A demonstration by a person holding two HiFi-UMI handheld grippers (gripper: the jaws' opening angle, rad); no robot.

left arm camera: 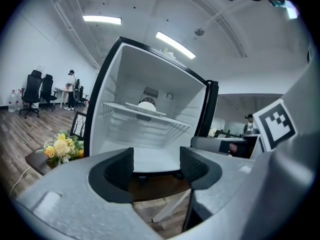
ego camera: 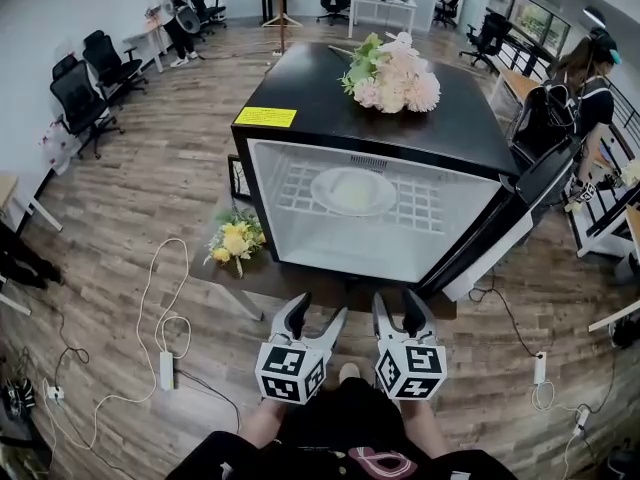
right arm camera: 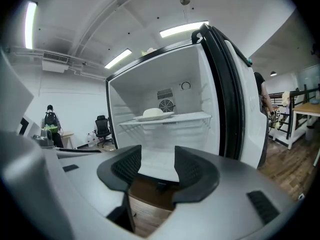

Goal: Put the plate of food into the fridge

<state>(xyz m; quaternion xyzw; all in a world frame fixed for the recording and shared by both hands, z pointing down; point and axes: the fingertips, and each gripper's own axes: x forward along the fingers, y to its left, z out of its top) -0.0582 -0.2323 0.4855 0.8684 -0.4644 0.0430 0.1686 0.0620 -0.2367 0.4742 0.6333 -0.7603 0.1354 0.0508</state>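
On fridge shelf, plate of food, flat.

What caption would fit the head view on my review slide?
Plate of food sits on the open fridge wire shelf; left tool and right tool hover open and empty before it.

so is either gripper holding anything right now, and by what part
Nothing is held. The left gripper and the right gripper are both open and empty; the plate of food sits on the fridge shelf.
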